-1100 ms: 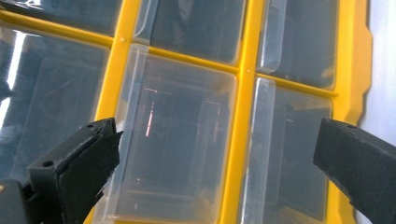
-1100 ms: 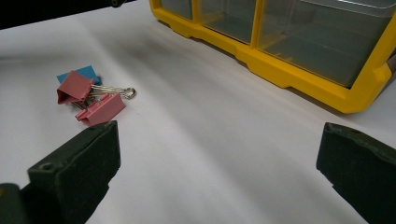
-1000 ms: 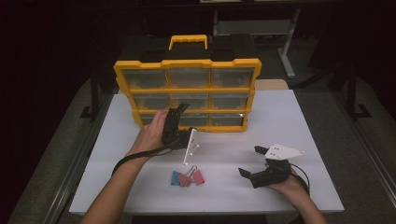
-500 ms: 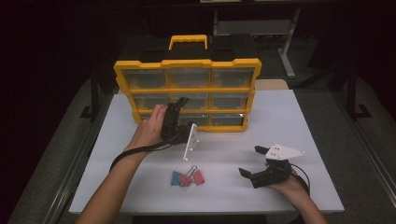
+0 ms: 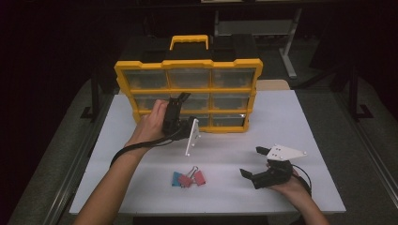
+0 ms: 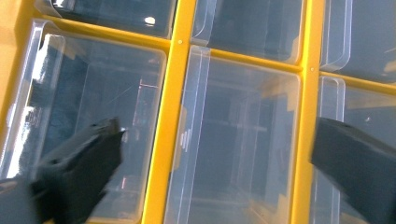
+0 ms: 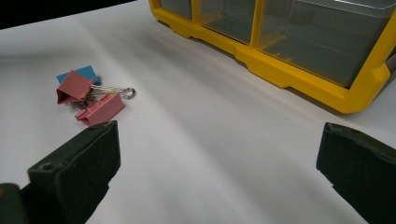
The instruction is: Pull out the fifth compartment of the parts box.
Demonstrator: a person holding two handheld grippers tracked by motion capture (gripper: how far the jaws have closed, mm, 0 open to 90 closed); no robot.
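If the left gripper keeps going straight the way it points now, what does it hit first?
Most likely the clear front of a middle-row drawer in the yellow organizer. The left gripper has open, empty jaws that straddle that drawer; how much gap remains is hard to judge.

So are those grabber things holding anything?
No. The left gripper is open at the yellow organizer's drawers; the right gripper is open over the table.
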